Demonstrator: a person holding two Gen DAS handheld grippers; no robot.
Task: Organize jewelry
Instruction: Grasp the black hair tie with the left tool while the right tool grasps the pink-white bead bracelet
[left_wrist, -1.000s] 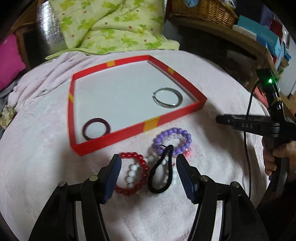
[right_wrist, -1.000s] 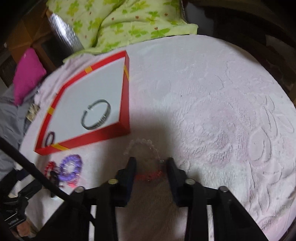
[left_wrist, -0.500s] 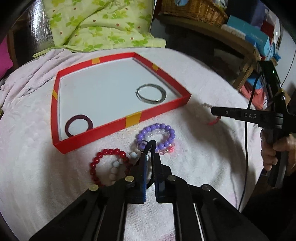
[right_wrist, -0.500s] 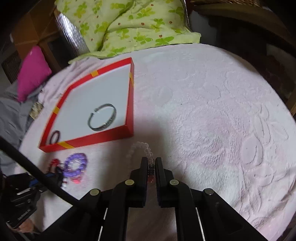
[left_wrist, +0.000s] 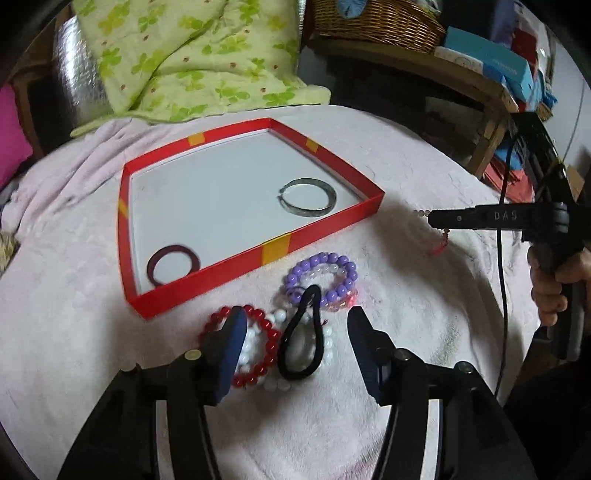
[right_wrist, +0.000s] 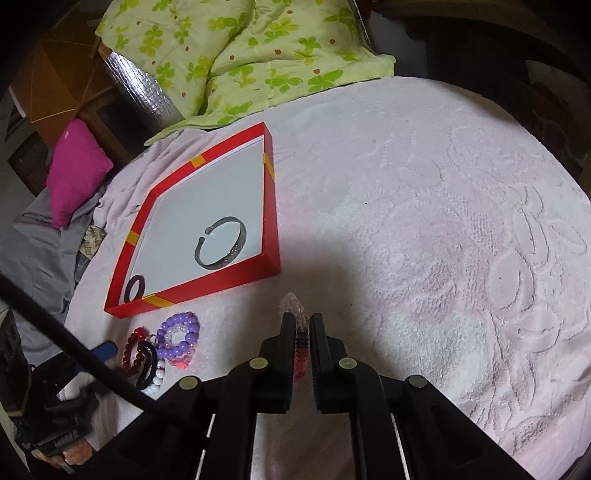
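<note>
Right tool (right_wrist: 301, 334) pinching clear bead bracelet (right_wrist: 295, 308), red tray (right_wrist: 271, 206) up-left; left tool (left_wrist: 293, 332) opening around black hair tie (left_wrist: 301, 341), untouched.

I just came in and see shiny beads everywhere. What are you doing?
A person is sorting jewelry into a red tray, which already holds a silver cuff bangle and a dark ring bangle. The right gripper has its jaws shut on a clear and red bead bracelet. The left gripper, jaws opening, hovers around a black hair tie lying among red and purple bead bracelets.
</note>
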